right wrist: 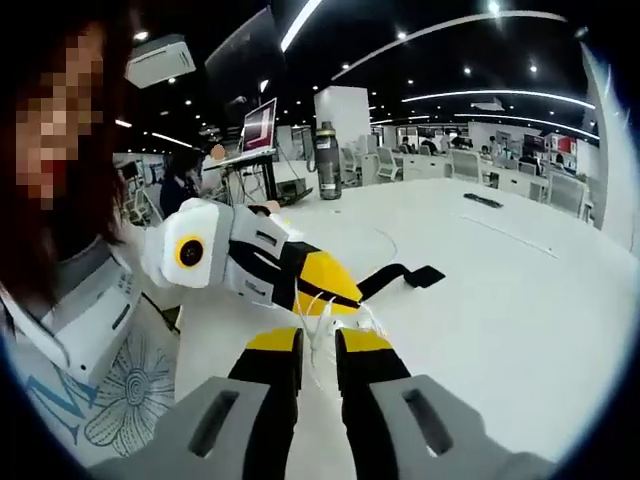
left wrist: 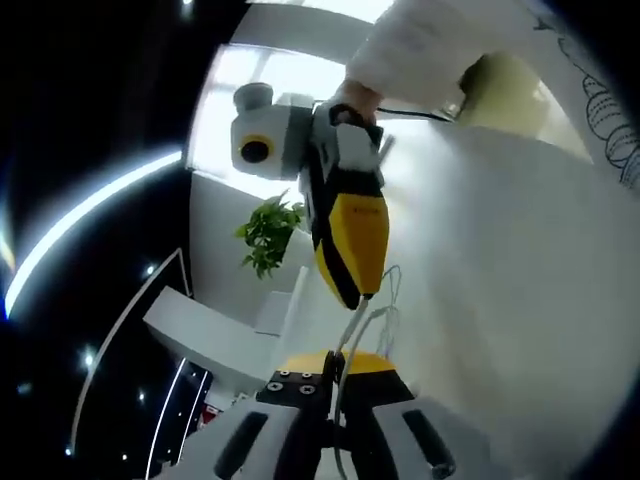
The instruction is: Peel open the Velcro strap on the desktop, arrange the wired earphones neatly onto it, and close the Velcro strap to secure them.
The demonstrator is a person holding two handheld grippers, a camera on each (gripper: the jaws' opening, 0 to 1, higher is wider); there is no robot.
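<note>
White earphone cable [right wrist: 318,345] is pinched in both clenched tongs, left [left wrist: 337,395] and right [right wrist: 318,372], above the worktop [right wrist: 500,300]. The black Velcro strap [right wrist: 400,277] lies unfolded mid-worktop.

Smooth, hard plastic is seen on the left gripper [right wrist: 325,300], with a matt white body and glossy yellow and black jaw shells. The same glossy yellow and black plastic is shown on the right gripper [left wrist: 345,290]. The wired earphones [right wrist: 318,345] are sheathed in thin, smooth white rubbery cable. The Velcro strap [right wrist: 405,277] appears as matt black fabric. The desktop [right wrist: 500,300] is finished in a smooth, faintly sheened white surface. A dark, slightly glossy bottle [right wrist: 327,162] is seen.
</note>
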